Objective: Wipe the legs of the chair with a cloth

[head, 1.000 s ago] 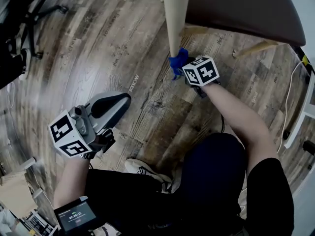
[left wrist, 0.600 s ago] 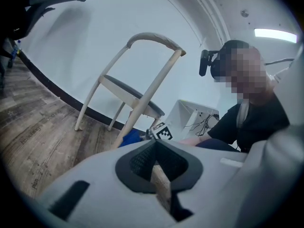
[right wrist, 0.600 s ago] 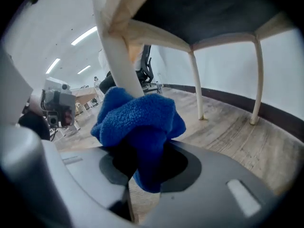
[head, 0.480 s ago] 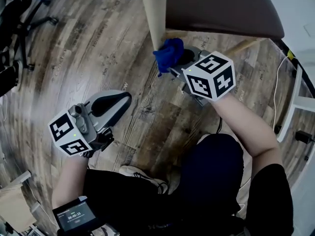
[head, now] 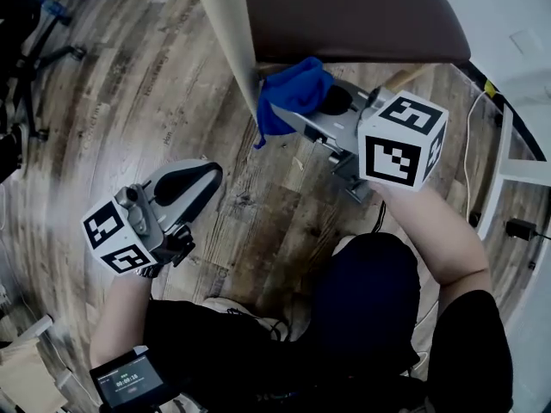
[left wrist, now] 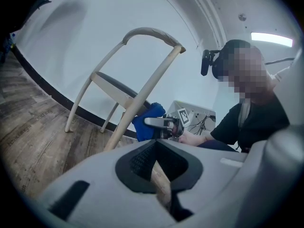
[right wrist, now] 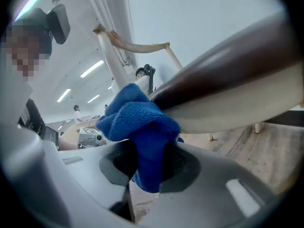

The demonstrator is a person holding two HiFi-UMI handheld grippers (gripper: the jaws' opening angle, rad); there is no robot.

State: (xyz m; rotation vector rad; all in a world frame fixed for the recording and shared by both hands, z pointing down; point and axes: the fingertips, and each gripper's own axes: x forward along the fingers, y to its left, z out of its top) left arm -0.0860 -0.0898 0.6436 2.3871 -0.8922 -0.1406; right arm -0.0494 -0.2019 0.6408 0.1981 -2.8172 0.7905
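**Cloth at the top of the chair leg**

My right gripper (head: 301,114) is clamped on the blue cloth (head: 291,91), which is bunched against the pale chair leg (head: 225,33) beside the seat (head: 362,15). To wipe well, I should press the wad to the wood and run it along the leg. My left gripper (head: 183,185) hangs apart from it, jaws together and empty. The leg's foot is hidden, and the contact looks light, though I can't be sure
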